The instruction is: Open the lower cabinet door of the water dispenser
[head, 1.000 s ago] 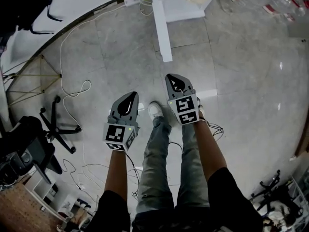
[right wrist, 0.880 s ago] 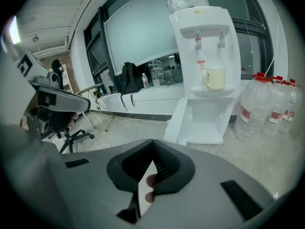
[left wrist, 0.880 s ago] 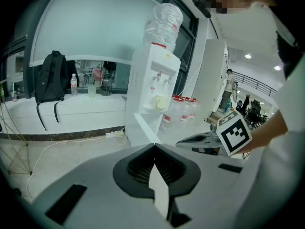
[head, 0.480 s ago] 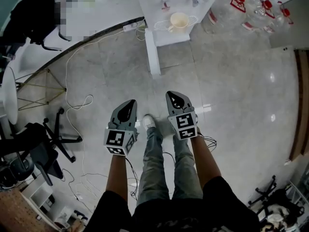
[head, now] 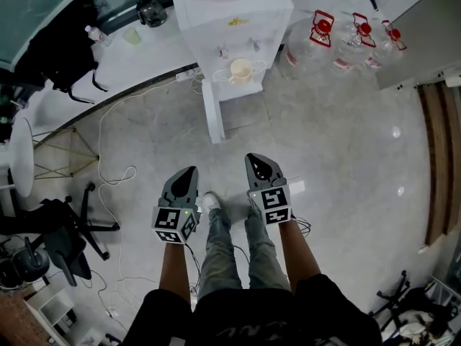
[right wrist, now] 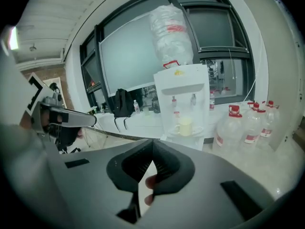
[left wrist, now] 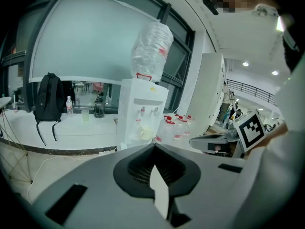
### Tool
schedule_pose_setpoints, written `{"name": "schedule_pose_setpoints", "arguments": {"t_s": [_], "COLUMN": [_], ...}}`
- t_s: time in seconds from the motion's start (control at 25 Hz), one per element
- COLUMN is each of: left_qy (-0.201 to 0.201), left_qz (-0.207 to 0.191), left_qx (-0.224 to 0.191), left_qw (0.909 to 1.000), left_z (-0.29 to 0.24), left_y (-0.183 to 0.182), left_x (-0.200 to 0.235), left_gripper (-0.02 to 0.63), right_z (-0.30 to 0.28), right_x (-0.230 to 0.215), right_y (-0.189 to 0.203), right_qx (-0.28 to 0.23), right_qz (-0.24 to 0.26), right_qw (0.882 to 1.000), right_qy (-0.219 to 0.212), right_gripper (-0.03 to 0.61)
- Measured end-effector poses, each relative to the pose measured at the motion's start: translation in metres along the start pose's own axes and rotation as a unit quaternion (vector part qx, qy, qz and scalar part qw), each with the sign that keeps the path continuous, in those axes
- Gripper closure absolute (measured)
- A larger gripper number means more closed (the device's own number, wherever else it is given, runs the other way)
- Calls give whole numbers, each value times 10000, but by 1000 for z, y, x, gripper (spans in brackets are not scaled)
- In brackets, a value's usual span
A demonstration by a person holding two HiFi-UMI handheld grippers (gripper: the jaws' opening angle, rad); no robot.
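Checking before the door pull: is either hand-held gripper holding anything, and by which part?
Nothing. The left hand-held gripper and the right hand-held gripper are both shut and empty.

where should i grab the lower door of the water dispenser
Its free vertical edge, approached from the front. The lower door seems to jut out from the water dispenser toward the person, a thin panel seen edge-on, so jaws can straddle it. No handle can be made out.

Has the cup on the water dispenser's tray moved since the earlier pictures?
No. The cup still sits on the tray of the water dispenser; only the camera's view shifted.
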State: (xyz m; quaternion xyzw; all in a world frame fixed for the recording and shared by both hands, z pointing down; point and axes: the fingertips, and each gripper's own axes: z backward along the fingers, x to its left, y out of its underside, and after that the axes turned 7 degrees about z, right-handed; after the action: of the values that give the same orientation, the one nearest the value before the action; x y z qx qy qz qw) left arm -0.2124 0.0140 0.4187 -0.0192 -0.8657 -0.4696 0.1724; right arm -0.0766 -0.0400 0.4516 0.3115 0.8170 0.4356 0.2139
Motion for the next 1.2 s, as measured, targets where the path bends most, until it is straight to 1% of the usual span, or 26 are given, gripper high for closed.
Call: {"name": "schedule_pose_setpoints", "arguments": {"t_s": [0.08,0.32,0.48,0.6,0.76,0.8,0.88,1.0,1.2], "left_qy": [67,343,384,487,458,462,495,562,688], "left_qz": [5,-55,-74,-122,75,67,-5,-82,-332], "left_qx": [-88,-281,-534,-607,-926,-998,-1113,-1275,-1418], "left_qw": [9999,9990,9978,9969,9946,9939,9926,9902,9869], "left_z": [5,16,31,42,55,59,65,73,86], "left_y": [-15,-56,-82,-96,-120,-126,-138,-153,-172], "left_x": [-13,-53,-77,-94,-109,-113,-121,-131,-148], "left_gripper": [604,604,604,604,604,604,604,604,604], "right_z": [17,69,102,122,149,156,168,181,201], "right_x": [-5,-26,-30,-33,-44,-46,-49,-49,-48], "right_y": [-15,-58,-78,-94,-120,-126,-136,-150,-168], "right_qx": [-87,-420,-419,-505,-709,-765,-860,-946,-1030], "right_qz": [-7,-303,-107,-73,-96,-109,-72,63,241], "right_qw": [10000,9986,9990,9986,9970,9965,9956,9950,9941], "right_qy": [10,145,150,157,286,327,371,330,233], "right_gripper": [565,565,565,565,565,565,565,565,565]}}
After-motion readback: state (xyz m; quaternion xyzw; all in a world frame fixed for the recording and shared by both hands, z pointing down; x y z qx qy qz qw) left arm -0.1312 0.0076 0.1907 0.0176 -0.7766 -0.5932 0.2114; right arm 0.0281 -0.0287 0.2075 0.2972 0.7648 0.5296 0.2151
